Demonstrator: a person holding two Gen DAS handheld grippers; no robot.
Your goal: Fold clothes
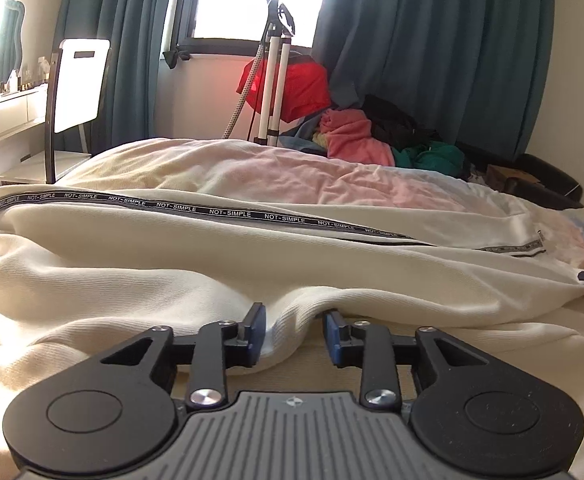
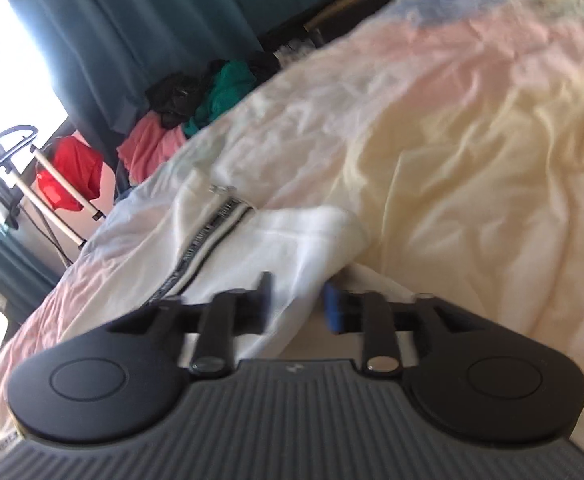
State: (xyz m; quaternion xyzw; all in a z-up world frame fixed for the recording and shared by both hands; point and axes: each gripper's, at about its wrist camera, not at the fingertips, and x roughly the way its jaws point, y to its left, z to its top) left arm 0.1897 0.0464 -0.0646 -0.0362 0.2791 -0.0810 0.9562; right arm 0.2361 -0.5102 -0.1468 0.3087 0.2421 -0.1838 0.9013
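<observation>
Both units match: left gripper and right gripper have a grey ribbed body at 6 o'clock with a small round logo. Black rounded housings with disc caps sit at 4 and 8 o'clock. Black linkage arms with silver screws carry blue pads.

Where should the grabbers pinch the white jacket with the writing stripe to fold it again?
Probably the near edge of the white jacket, from the side facing the cameras. A soft ridge of cloth already bulges between the left gripper pads, easy to pinch. The right gripper sits open at a rounded corner, beside the lettered zipper band.
</observation>
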